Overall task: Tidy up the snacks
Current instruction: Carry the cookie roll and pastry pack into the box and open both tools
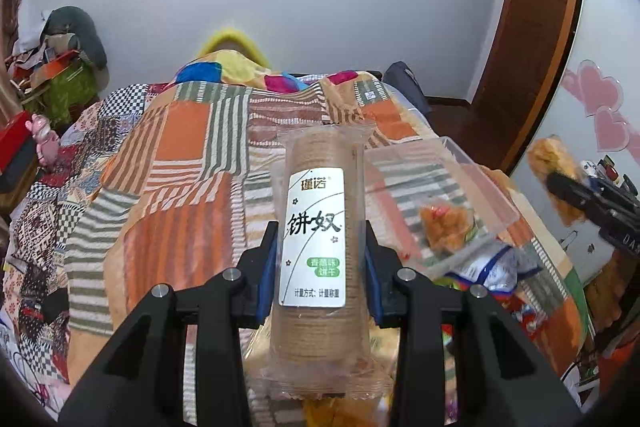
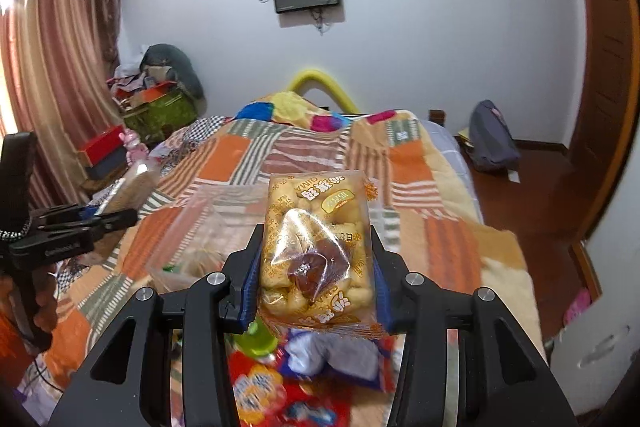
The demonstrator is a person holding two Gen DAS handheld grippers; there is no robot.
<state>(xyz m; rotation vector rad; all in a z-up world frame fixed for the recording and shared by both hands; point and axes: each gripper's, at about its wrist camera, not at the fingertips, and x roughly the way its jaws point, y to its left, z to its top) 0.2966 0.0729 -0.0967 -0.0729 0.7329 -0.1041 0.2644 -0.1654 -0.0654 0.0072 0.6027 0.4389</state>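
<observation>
My left gripper [image 1: 320, 259] is shut on a clear-wrapped roll of round biscuits [image 1: 318, 227] with a white label, held upright above the bed. My right gripper [image 2: 316, 267] is shut on a clear bag of yellow puffed snacks [image 2: 316, 227] with a brown piece inside. A clear plastic box [image 1: 440, 195] lies on the quilt to the right of the biscuits; it also shows in the right wrist view [image 2: 192, 227], left of the snack bag, with a few snacks inside. The right gripper and its bag show at the right edge of the left wrist view [image 1: 560, 187].
A patchwork quilt [image 1: 180, 155] covers the bed. More snack packets [image 2: 288, 379] lie on the quilt below my right gripper, red, blue and green. Boxes and bags [image 2: 152, 107] are piled at the far left. A backpack [image 2: 492, 139] sits on the wooden floor at the right.
</observation>
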